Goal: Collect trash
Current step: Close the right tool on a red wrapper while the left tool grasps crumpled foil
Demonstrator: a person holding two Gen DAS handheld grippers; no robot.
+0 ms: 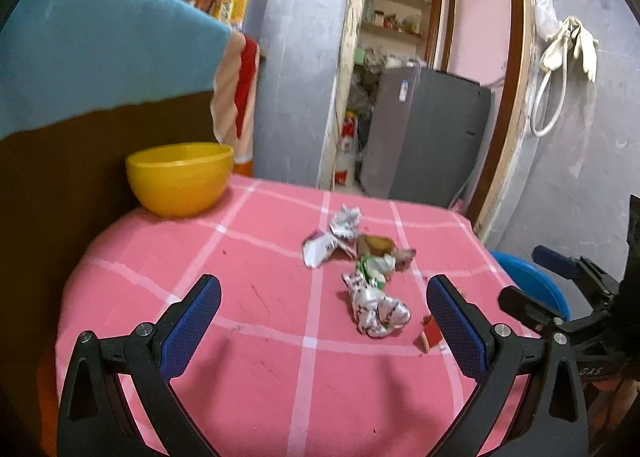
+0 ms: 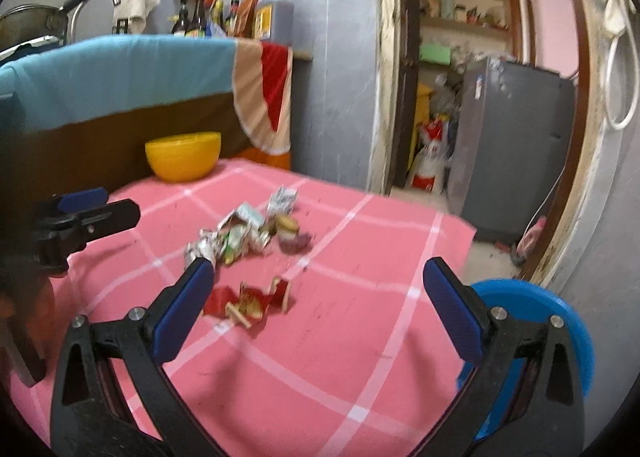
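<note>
Both grippers, left (image 1: 324, 297) and right (image 2: 316, 277), spread wide and empty, crumpled wrappers (image 1: 360, 269) ahead, yellow bowl (image 1: 180, 177) far left, contents unseen

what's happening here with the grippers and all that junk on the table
A person is holding a two-finger gripper in each hand over a table with a pink checked cloth, set to clear trash. Both the left gripper and the right gripper are open and hold nothing. Crumpled wrappers and a torn red packet lie loose mid-table. A yellow bowl sits at the far corner, and a blue bin stands beside the table. Nothing looks collected yet.
</note>
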